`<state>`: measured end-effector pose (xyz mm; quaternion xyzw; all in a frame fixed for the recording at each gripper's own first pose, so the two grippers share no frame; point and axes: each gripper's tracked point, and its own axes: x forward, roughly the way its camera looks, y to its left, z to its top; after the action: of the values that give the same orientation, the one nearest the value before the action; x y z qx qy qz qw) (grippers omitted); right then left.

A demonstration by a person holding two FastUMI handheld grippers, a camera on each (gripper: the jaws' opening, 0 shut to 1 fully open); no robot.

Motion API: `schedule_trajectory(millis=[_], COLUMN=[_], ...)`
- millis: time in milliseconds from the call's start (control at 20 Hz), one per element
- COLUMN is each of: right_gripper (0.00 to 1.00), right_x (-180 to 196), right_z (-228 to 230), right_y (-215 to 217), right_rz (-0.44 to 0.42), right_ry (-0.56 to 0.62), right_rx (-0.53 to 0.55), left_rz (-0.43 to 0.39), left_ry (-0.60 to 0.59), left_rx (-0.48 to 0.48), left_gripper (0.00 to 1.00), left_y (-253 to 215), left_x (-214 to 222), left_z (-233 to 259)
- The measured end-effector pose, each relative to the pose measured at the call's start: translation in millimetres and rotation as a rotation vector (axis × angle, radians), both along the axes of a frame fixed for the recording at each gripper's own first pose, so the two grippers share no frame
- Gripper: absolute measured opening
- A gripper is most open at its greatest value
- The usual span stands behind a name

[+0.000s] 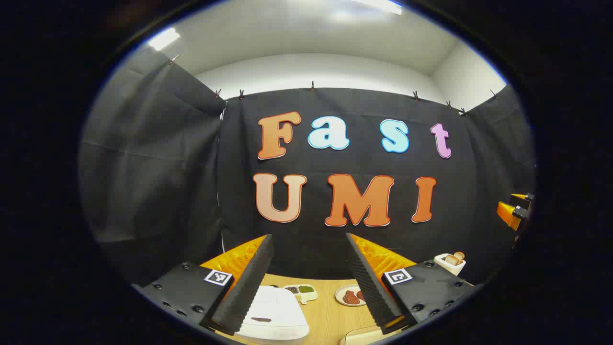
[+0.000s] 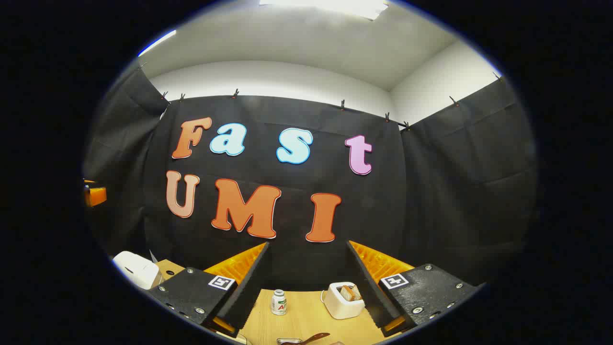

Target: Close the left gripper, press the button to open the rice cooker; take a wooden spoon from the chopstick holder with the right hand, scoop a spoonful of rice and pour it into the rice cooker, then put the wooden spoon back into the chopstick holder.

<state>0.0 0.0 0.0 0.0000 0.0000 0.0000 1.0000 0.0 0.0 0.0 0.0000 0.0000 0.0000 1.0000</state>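
Rice cooker [image 1: 274, 314] sitting white and lid-down on table [image 1: 330, 311], below left gripper [image 1: 309, 282]. Both grippers hovering spread, empty (right gripper [image 2: 309, 287] too). Likely rigid, smooth; pressing button, not gripping. Wooden spoon [image 2: 311, 339] lying low.

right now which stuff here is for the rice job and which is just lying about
For the job:
rice cooker, lid shut
wooden spoon, at the table's near edge
left gripper, open
right gripper, open

Lying about:
toaster with bread
small bottle
plate of food
sauce dish
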Motion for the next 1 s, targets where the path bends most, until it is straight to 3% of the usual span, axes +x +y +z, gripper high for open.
schedule_trajectory(millis=[550,1000], right_gripper=[0.95,0.95], right_x=[-2.3,2.3], right_z=[16.6,3.5], right_y=[-8.3,-14.1], right_rz=[0.007,-0.004], right_ry=[-0.025,0.001], right_rx=[-0.003,-0.01], left_rz=[-0.02,0.005], left_ry=[-0.015,-0.002], left_rx=[0.014,0.011], left_gripper=[1.0,0.98], left_y=[-16.6,-6.3], left_x=[0.8,10.1], left_z=[12.1,4.4])
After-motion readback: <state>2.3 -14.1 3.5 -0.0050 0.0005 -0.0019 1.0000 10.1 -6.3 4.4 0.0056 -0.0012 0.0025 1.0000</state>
